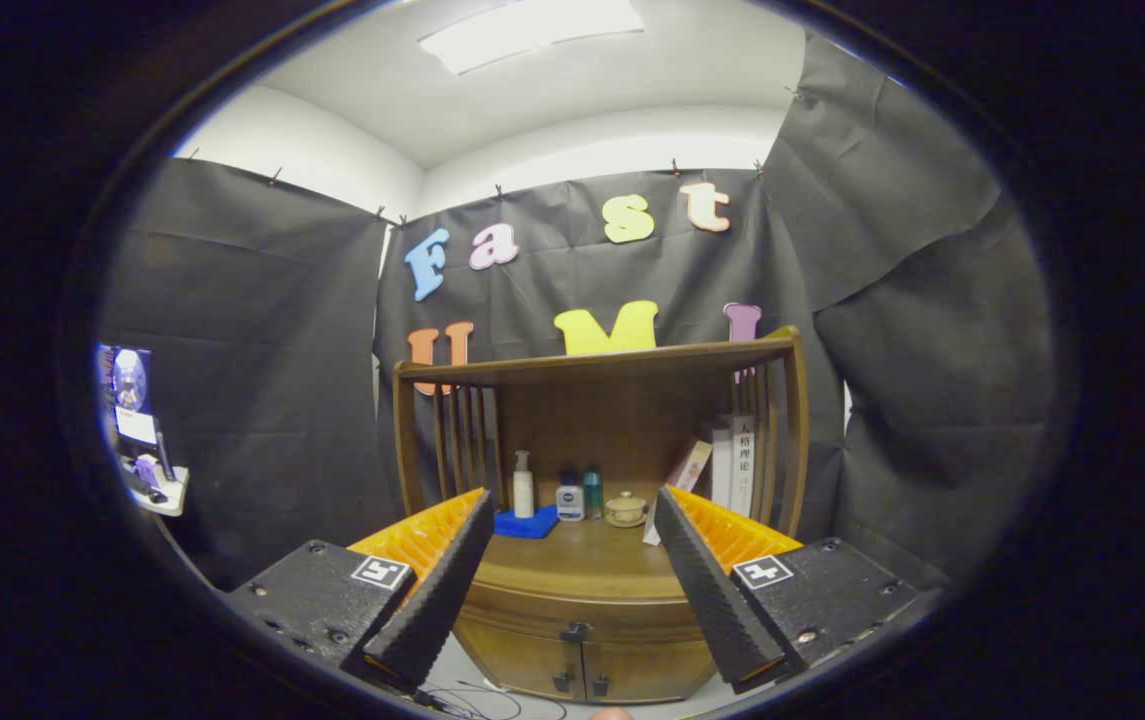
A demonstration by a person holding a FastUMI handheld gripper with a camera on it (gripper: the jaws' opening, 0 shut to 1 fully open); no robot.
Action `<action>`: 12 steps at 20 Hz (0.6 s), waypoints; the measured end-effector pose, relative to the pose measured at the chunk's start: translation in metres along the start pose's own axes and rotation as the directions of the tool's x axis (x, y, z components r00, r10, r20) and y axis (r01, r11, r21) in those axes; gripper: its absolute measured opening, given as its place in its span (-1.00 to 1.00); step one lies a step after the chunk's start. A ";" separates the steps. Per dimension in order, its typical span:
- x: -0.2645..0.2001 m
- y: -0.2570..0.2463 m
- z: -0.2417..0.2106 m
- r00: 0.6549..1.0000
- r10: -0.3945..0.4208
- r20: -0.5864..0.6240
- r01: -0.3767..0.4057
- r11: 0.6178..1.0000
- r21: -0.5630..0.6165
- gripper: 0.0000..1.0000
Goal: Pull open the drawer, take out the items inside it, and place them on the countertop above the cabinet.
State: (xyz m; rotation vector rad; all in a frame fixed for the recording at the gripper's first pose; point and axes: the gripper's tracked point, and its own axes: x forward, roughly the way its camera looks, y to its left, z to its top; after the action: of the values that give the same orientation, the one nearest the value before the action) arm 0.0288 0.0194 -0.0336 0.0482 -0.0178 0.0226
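Gripper [572, 510]: fingers spread wide apart, nothing between them, nothing touched. It hangs in the air in front of the cabinet [582, 640], well short of it, aimed roughly level at the cabinet's middle. The left finger [437, 590] and right finger [712, 590] frame the countertop [582, 565] in the gap between them.

Cabinet: wooden, with a rounded front bulging toward the gripper. The drawer [582, 620] is a wide curved band just under the countertop, shut, flush with the cabinet face. Its long axis runs left to right; its front faces the gripper. A small dark handle [573, 632] sits at the middle of its lower edge. Below it are two small doors [582, 672], side by side, each with a dark pull near the centre seam. Contents of the drawer cannot be seen.

Countertop, far side, left to right: a blue cloth [524, 524] lying flat; a white pump bottle [523, 486] upright on or just behind it; a small white and blue jar [570, 500]; a teal bottle [592, 492] just beside that; a pale lidded cup [625, 510]. Near part of the countertop is bare.

To the far right, books [732, 465] stand upright against the slatted side of the shelf frame [597, 365], with one leaning beside them.

Floor below the cabinet: thin dark cables [492, 700].
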 end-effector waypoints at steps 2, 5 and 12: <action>0.006 0.002 -0.013 1.000 0.006 -0.010 -0.006 1.000 0.000 1.00; 0.017 0.004 -0.043 0.999 0.009 -0.040 -0.009 1.000 -0.012 1.00; 0.055 0.004 -0.124 0.989 0.010 -0.147 -0.010 1.000 -0.004 1.00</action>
State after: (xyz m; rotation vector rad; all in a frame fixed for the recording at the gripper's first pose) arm 0.0863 0.0306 -0.1562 0.0419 0.1296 0.0361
